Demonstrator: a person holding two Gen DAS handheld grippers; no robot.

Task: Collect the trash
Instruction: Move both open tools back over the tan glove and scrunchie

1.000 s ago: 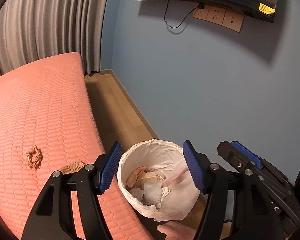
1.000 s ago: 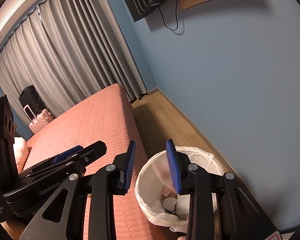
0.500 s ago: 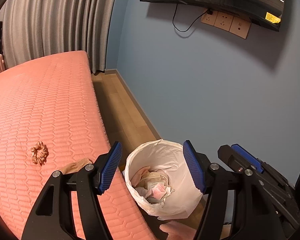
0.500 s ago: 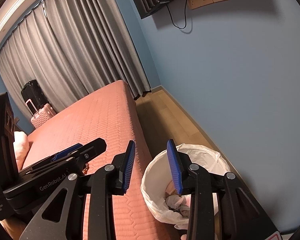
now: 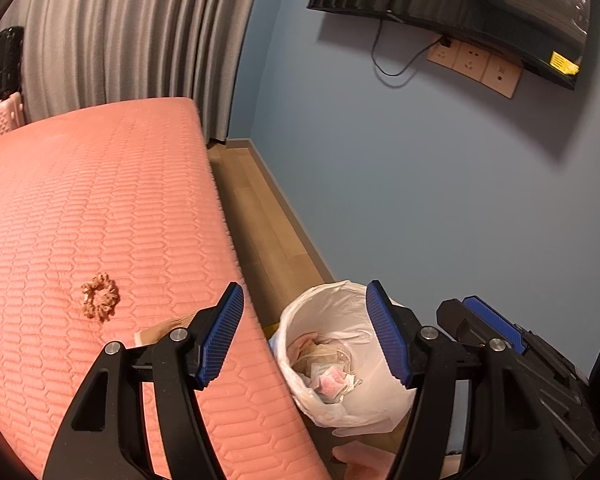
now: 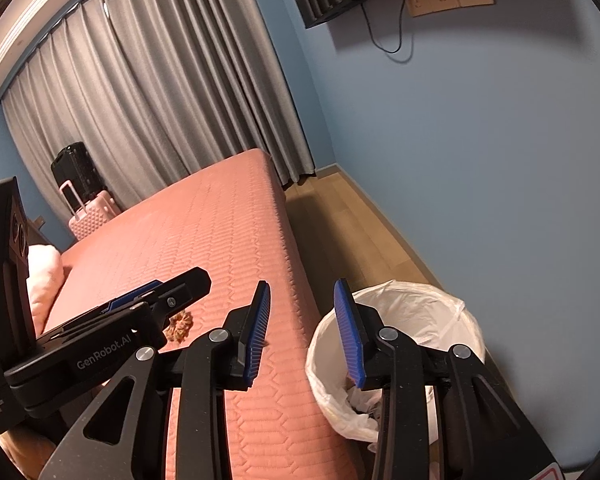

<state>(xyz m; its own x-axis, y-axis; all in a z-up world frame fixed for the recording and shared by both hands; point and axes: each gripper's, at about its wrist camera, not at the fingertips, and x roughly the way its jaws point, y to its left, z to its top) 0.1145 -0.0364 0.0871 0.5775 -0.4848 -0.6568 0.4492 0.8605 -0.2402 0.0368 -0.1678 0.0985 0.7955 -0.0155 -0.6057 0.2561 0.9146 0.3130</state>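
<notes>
A bin with a white liner point(image 5: 332, 308) stands on the wood floor beside the bed, with crumpled paper and wrappers point(image 5: 328, 376) inside; it also shows in the right wrist view point(image 6: 416, 300). My left gripper point(image 5: 304, 336) is open and empty, above the gap between bed edge and bin. My right gripper point(image 6: 304, 332) is open and empty, its right finger over the bin's near rim. A tan scrunchie point(image 5: 99, 295) lies on the pink bed cover, also in the right wrist view point(image 6: 180, 324). A tan flat scrap point(image 5: 160, 330) lies behind my left finger, partly hidden.
The pink quilted bed point(image 5: 80, 208) fills the left. A blue wall point(image 5: 420, 180) with a TV point(image 5: 460, 4) and sockets runs on the right. Grey curtains point(image 6: 160, 100) and suitcases point(image 6: 88, 204) stand at the far end. A pink pillow point(image 6: 42, 276) lies at the left.
Both grippers have drawn back and to the left from over the bin; the bin now sits lower right and more of the bed shows. Both stayed open.
</notes>
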